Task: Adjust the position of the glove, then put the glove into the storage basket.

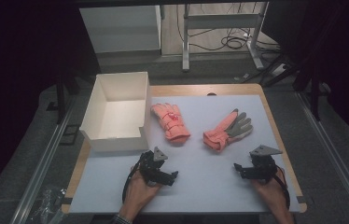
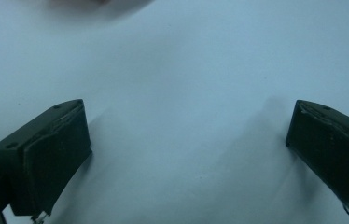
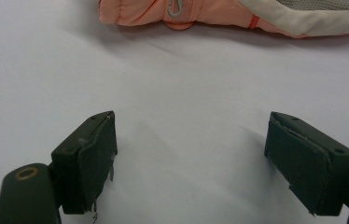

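Right gripper [image 3: 191, 158] near glove [image 3: 228, 11]

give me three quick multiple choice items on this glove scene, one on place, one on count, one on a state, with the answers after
1. Where is the white box on the table?
A. far left
B. near right corner
C. between the two gloves

2. How many pink gloves lie on the white mat?
A. one
B. two
C. four

3. How does the right gripper stand?
A. shut on a glove
B. open, nothing between its fingers
C. shut on the box

Answers:
1. A, the box sits at the table's left edge, beside the left glove.
2. B, the left glove and the right glove lie apart on the mat.
3. B, the right gripper view shows bare mat between its spread fingers.
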Action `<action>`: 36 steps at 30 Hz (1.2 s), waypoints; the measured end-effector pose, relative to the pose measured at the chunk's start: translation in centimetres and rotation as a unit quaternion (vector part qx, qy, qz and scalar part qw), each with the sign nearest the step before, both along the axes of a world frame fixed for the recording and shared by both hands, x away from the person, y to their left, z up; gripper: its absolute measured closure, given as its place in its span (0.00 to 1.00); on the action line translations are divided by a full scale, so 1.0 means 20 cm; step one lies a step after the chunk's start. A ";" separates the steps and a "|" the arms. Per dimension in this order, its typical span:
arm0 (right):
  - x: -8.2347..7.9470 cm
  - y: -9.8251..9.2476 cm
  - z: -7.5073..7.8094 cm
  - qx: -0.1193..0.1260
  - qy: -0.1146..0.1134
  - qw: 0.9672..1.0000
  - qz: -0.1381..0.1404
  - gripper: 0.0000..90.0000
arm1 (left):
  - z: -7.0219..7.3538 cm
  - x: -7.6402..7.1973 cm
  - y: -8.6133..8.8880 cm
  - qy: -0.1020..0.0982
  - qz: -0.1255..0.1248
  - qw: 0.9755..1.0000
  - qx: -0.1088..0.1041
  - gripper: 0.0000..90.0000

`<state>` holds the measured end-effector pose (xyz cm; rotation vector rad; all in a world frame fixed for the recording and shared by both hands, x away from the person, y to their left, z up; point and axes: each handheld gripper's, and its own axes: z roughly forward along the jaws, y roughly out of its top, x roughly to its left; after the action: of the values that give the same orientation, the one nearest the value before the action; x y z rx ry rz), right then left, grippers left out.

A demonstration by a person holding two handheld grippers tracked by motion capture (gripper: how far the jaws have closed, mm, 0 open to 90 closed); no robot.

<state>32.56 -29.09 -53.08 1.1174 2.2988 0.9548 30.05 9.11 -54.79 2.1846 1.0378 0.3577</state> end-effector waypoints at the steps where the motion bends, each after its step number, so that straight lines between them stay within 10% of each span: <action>1: 0.00 0.00 0.00 0.000 0.000 1.000 0.000 0.19 | 0.00 0.00 0.00 0.000 0.000 1.000 0.000 0.00; 27: 0.01 0.00 0.01 0.003 0.009 1.000 -0.004 0.19 | 0.00 0.00 0.00 -0.002 -0.001 1.000 0.001 0.00; 36: 0.03 -0.03 0.04 0.014 0.019 0.999 -0.023 0.34 | 0.00 0.00 0.00 -0.001 0.001 1.000 -0.001 0.00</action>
<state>33.12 -29.65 -52.24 1.2049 2.2849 0.9596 30.00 9.15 -54.82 2.1814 1.0395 0.3591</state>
